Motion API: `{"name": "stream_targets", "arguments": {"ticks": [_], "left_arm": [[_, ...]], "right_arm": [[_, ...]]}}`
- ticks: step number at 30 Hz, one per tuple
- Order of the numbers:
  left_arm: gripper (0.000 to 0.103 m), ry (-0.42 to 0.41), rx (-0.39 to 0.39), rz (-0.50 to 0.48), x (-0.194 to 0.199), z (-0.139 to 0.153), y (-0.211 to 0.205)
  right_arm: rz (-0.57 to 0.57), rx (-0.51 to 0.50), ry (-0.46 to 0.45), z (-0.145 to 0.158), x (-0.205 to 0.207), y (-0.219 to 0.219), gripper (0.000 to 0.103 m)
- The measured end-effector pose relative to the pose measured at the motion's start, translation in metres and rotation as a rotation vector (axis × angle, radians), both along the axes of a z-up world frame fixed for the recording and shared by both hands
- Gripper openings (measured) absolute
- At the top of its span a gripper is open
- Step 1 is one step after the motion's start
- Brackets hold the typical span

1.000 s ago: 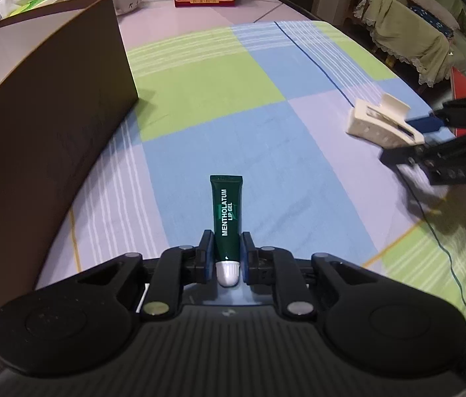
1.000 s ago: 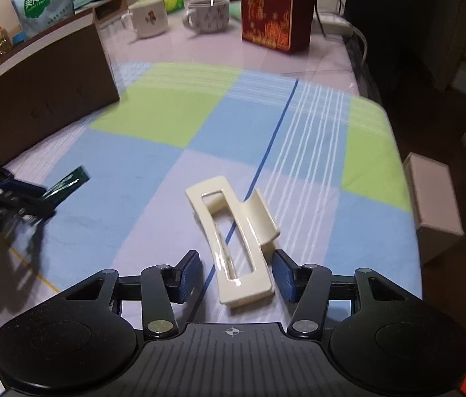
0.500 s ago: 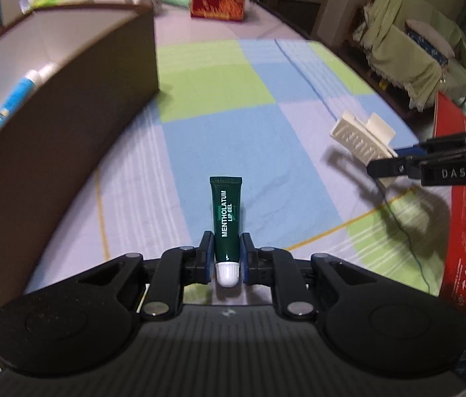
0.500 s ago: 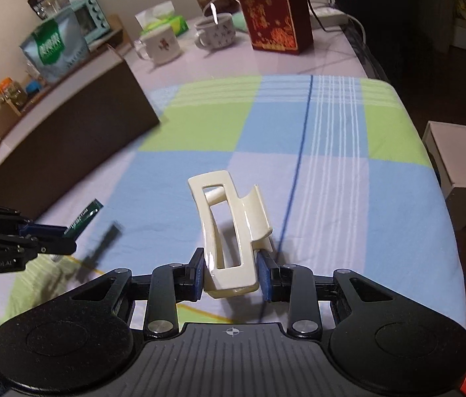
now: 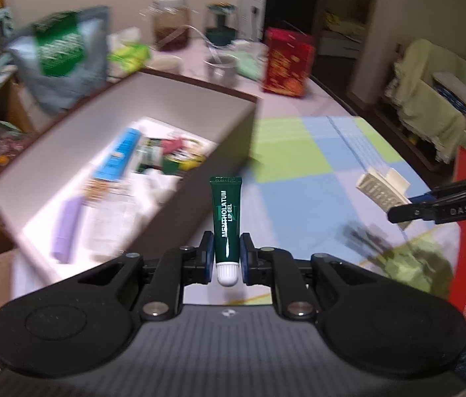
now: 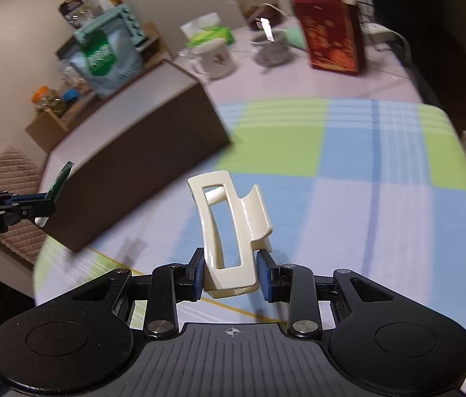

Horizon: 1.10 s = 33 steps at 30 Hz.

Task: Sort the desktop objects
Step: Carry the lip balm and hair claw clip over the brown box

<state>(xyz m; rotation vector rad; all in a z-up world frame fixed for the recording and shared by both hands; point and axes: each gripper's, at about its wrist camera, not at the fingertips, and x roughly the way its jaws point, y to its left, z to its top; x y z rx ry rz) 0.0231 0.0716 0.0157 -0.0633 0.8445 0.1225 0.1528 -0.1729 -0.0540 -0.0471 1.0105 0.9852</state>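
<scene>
Both grippers are rising off the checked cloth compared with a second ago, and the brown box, seen then only as a side wall, is now showing its open inside in the left wrist view.

The left gripper is pinching the green lip gel tube near its white cap, jaws pressed against both sides, with the tube pointing toward twelve o'clock. It is hovering by the box's near right wall, the opening lying around ten o'clock. The right gripper is squeezing the cream hair claw by its lower end, jaws closed onto it, and is holding it in the air above the cloth; the box sits toward ten o'clock in that view. In the left wrist view the right gripper is showing at three o'clock with the claw at its tip.

Inside the box, several things are already lying: a blue tube, a lilac stick and some blurred small items. So sorting is looking partly done. What is remaining, as far as I can judge, is carrying both held things over the rim and letting them go. No other loose things are showing on the cloth. Cups and a red carton are standing at the far end.
</scene>
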Motion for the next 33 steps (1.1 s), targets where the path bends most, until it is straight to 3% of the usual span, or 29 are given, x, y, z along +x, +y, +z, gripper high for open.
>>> {"name": "stream_targets", "arguments": {"ticks": [8,17,26,33], "left_arm": [[0.012,-0.043,0.087,0.073,-0.020,0.032,0.075],[0.012,-0.040,0.140,0.036,0.012,0.033,0.131],[0.012,0.004,0.122,-0.011,0.058,0.010,0.173],[0.012,0.043,0.091,-0.034,0.079,-0.013,0.192]], "right_arm": [[0.088,0.096,-0.043,0.031,-0.004,0.077,0.032],[0.137,0.136,-0.156,0.064,0.007,0.177,0.032],[0.092,-0.042,-0.192,0.040,0.048,0.256,0.032],[0.073,-0.222,-0.220,0.010,0.068,0.282,0.032]]}}
